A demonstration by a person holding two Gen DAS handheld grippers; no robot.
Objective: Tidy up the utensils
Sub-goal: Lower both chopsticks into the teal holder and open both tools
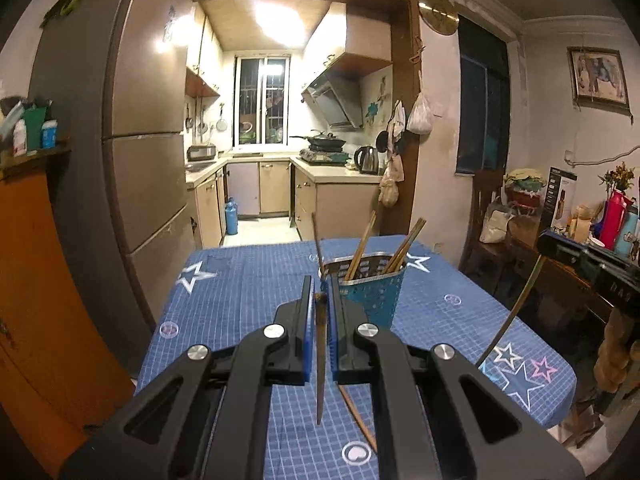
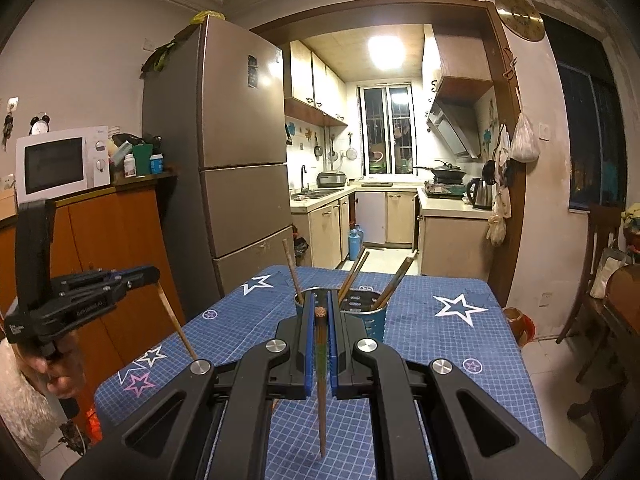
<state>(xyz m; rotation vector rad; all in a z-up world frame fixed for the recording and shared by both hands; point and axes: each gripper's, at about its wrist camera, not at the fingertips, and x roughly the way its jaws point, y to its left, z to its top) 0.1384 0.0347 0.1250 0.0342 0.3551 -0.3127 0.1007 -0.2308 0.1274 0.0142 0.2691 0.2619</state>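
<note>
Left wrist view: holder contains several chopsticks; left gripper and right gripper each pinch one chopstick, not yet deposited.

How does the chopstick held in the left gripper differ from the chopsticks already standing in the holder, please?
The held chopstick hangs tip-down over the tablecloth, clamped by the left gripper; the chopsticks in the holder lean tilted, ends up, inside the blue holder. The held one is clamped; the others rest loose. All look like brown wood.
</note>
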